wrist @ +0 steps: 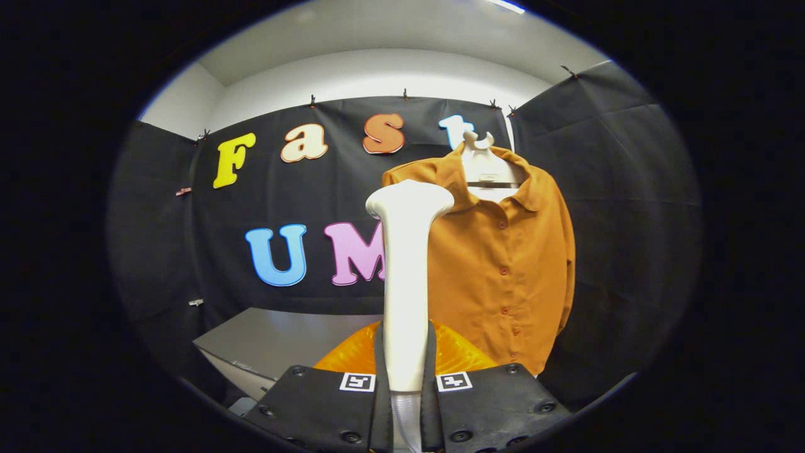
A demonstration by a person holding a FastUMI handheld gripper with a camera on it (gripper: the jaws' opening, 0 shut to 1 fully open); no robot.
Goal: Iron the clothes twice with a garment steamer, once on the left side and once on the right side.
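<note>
My gripper (405, 352) is shut on the white handle of the garment steamer (405, 277), which stands upright between the fingers with its broad head at the top. Beyond the fingers, to the right of the steamer, an orange buttoned shirt (509, 264) hangs on a white hanger (483, 168) against the booth's black wall. The steamer head overlaps the shirt's left shoulder in the view; whether it touches the cloth I cannot tell. A clear hose leaves the handle's bottom between the fingers.
A grey table (277, 340) stands low on the left, beyond the fingers. Black cloth walls close in behind and to the right of the shirt. Something orange and ribbed (352, 355) lies just behind the fingers.
</note>
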